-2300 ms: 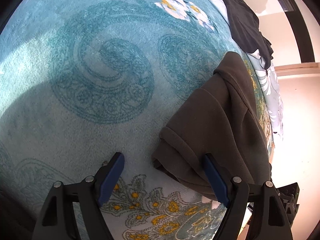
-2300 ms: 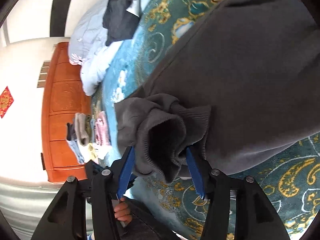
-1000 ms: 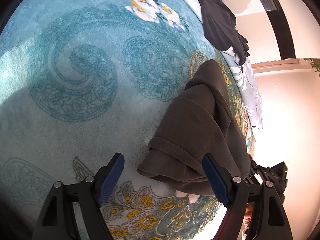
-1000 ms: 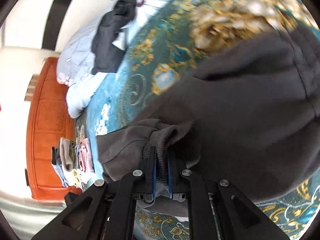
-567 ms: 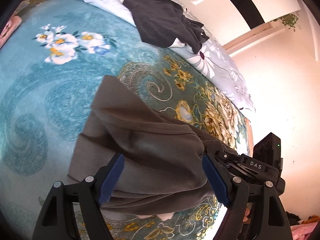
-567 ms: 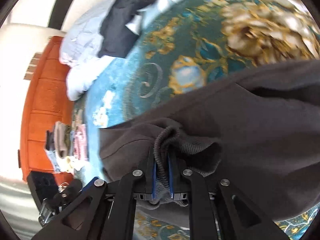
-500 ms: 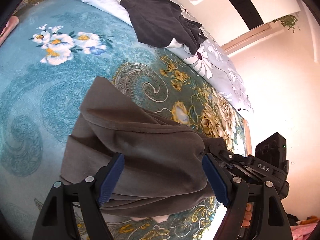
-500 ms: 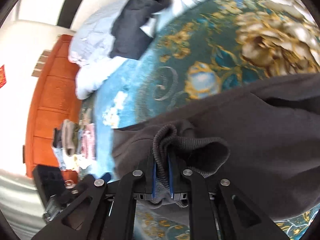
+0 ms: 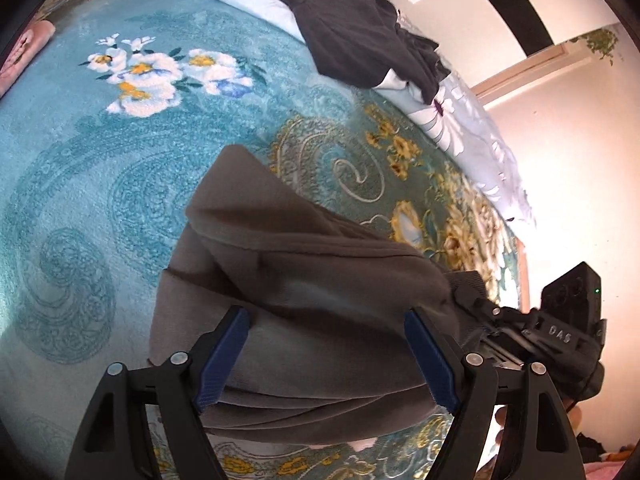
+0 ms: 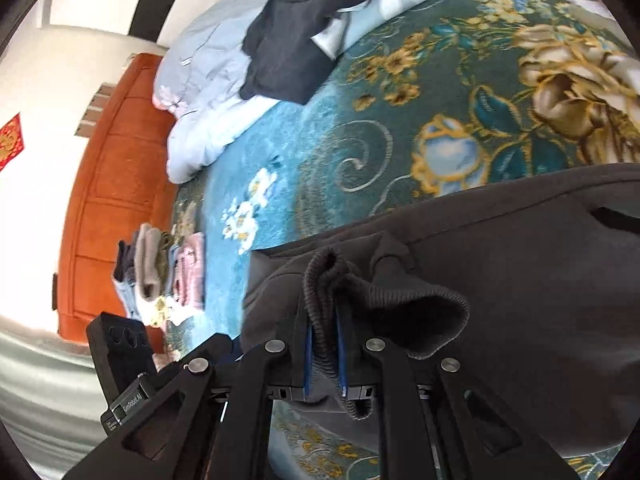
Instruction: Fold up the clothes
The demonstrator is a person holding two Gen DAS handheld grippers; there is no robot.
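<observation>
A dark grey-brown sweatshirt (image 9: 304, 280) lies bunched on the teal floral blanket (image 9: 80, 168). My right gripper (image 10: 325, 340) is shut on the sweatshirt's ribbed cuff (image 10: 320, 276) and holds it lifted, with the sleeve draped across the body (image 10: 520, 264). My left gripper (image 9: 326, 354) is open, its blue pads on either side of the garment's lower folds without pinching them. The right gripper also shows in the left wrist view (image 9: 472, 304), at the right end of the sleeve.
A black garment (image 9: 360, 28) lies on the white floral duvet (image 9: 472, 132) at the far side. A stack of folded clothes (image 10: 160, 272) sits by the orange wooden headboard (image 10: 116, 184). The bed edge (image 9: 524, 272) and wall lie to the right.
My right gripper closed on the cuff and lifted it, pulling the sleeve across the garment. My left gripper rose and swung right over the sweatshirt, staying open.
</observation>
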